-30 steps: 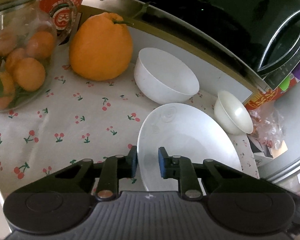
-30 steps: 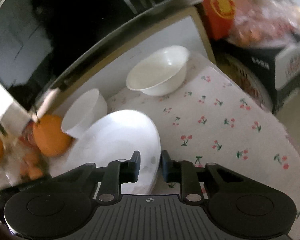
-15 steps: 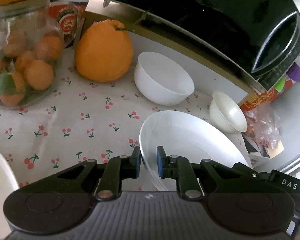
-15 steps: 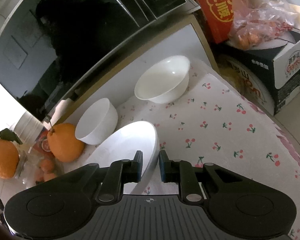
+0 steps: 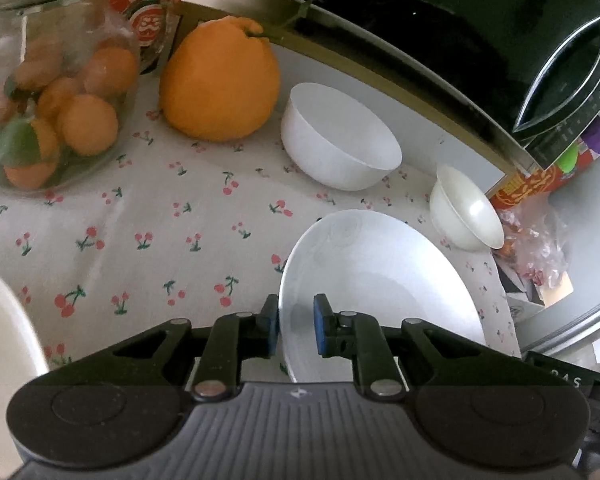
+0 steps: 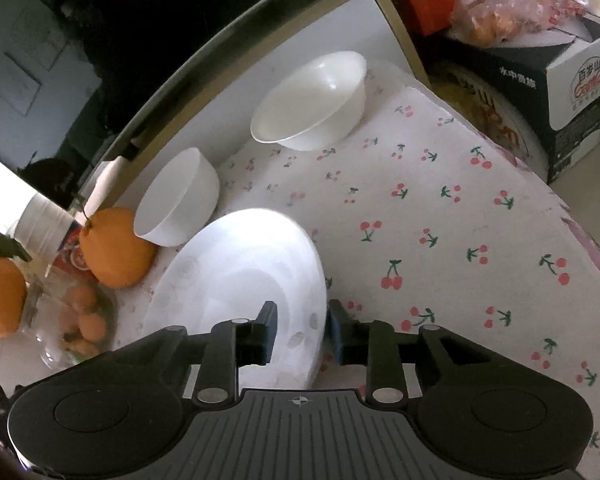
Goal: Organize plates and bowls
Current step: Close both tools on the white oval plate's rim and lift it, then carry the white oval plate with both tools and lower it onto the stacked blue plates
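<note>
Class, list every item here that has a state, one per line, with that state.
plate: upright, empty, rim between both grippers' pads
left gripper: shut on plate rim
right gripper: opening, rim between pads
round bowl: upright, empty
flared bowl: upright, empty
glass jar: lidded, holding oranges

white plate (image 5: pixel 380 280) tilted on tablecloth; two white bowls (image 5: pixel 340 136) (image 5: pixel 466 208) behind.

Two matching black hand-held grippers

The left gripper (image 5: pixel 296 330) and the right gripper (image 6: pixel 302 330) each have blue pads, black linked arms with silver rivets, a ribbed grey housing and two round black side discs.
</note>
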`<state>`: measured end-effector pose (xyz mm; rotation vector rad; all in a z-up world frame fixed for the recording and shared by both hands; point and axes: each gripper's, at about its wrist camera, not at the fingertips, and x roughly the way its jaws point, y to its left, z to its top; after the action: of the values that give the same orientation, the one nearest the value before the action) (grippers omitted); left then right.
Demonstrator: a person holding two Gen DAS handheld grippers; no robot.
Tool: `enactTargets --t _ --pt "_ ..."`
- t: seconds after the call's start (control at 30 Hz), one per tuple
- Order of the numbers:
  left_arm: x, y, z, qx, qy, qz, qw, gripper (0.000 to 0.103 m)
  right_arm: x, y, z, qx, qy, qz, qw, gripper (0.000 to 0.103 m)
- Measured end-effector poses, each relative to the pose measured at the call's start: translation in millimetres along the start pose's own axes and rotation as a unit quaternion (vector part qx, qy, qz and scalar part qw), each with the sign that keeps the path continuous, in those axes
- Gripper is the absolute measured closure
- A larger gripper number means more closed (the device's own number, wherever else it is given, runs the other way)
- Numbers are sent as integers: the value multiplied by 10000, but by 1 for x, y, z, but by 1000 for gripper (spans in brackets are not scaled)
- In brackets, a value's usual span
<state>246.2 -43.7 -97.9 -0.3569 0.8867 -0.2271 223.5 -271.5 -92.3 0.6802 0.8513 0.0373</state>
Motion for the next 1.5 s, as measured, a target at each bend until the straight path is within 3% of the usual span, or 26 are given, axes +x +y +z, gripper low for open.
enactTargets --t 0.3,0.47,1.03,1.5 --pt "0 3 0 36 -74 -128 9999 89 0 7 -1 -346 -85 -149 9993 81" --pt "-8 0 -1 24 -126 -188 9997 89 -15 9 5 -288 -282 34 9992 81" --pt "-75 -21 -8 97 -556 -248 9981 90 -76 25 4 -525 -347 429 9971 81" --pt "-127 -11 -25 -180 -740 -283 9967 90 -114 51 -25 -844 -180 589 9945 81"
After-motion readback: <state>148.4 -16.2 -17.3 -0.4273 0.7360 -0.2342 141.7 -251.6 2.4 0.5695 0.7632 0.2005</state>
